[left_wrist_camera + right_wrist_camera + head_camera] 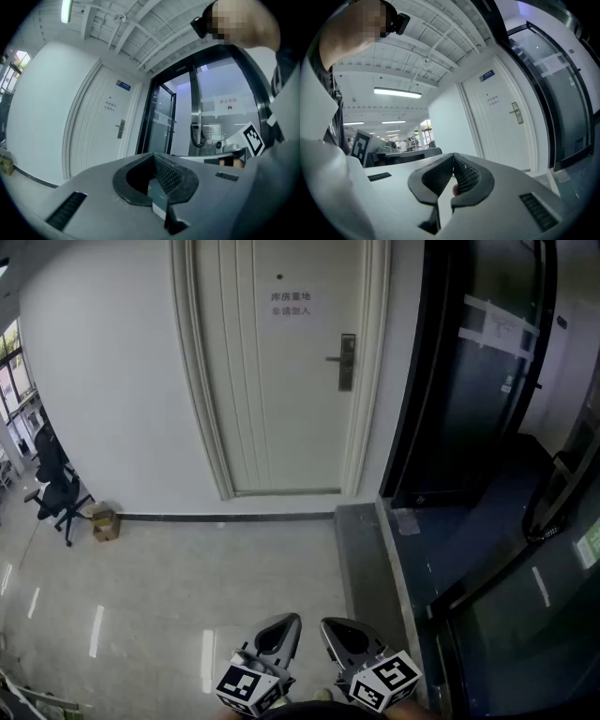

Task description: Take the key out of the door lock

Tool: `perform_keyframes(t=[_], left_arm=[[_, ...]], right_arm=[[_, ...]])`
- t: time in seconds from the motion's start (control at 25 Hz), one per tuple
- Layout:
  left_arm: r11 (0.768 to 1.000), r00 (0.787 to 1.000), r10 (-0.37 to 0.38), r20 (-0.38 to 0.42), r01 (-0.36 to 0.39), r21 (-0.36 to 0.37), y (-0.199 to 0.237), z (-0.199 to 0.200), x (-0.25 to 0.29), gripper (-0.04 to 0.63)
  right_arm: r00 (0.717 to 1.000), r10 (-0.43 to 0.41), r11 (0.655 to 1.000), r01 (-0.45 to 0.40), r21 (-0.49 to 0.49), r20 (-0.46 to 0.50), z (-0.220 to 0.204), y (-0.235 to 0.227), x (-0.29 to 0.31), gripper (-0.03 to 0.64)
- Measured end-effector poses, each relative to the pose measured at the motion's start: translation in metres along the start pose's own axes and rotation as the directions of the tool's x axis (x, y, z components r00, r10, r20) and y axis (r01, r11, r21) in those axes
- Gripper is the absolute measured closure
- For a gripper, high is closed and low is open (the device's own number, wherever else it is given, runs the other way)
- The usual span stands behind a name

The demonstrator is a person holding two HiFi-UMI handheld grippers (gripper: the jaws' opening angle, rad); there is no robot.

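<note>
A white door [281, 399] stands closed across the floor, far from both grippers. Its metal lock plate with a lever handle [346, 362] is on the door's right side; a key is too small to make out. The same lock plate shows in the left gripper view [121, 129] and in the right gripper view [516, 113]. My left gripper [289, 620] and right gripper [328, 623] are held low and close to the body, side by side. The left gripper [153, 155] and the right gripper [453, 155] both have their jaws together, with nothing between them.
A paper notice [291, 304] hangs on the door. A dark glass door with taped paper [473, 381] fills the right side, behind a grey threshold strip [361, 549]. An office chair [54, 486] and a cardboard box [105, 522] stand by the left wall.
</note>
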State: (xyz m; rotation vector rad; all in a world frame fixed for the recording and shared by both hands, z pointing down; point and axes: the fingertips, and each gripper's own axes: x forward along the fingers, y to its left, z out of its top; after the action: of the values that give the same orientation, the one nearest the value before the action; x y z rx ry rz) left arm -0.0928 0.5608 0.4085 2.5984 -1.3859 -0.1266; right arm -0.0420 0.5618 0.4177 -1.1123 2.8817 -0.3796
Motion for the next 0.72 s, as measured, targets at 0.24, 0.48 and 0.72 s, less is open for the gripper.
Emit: perform_keyframes(t=[0.24, 0.48, 0.72], left_arm=[[1.0, 1.0, 0.008, 0.008, -0.008, 0.016, -0.006, -0.002, 0.013, 0.592], [1.0, 1.0, 0.0, -0.005, 0.0, 0.027, -0.019, -0.005, 0.029, 0.592], [1.0, 1.0, 0.006, -0.026, -0.006, 0.028, -0.027, -0.011, 0.045, 0.592]], right_arm=[[1.0, -0.014, 1.0, 0.014, -0.008, 0.02, 0.007, -0.02, -0.009, 0.604], [0.999, -0.028, 1.0, 0.028, 0.012, 0.031, 0.01, -0.038, -0.02, 0.604], [0.998, -0.038, 0.999, 0.037, 0.021, 0.043, 0.013, -0.058, -0.03, 0.604]])
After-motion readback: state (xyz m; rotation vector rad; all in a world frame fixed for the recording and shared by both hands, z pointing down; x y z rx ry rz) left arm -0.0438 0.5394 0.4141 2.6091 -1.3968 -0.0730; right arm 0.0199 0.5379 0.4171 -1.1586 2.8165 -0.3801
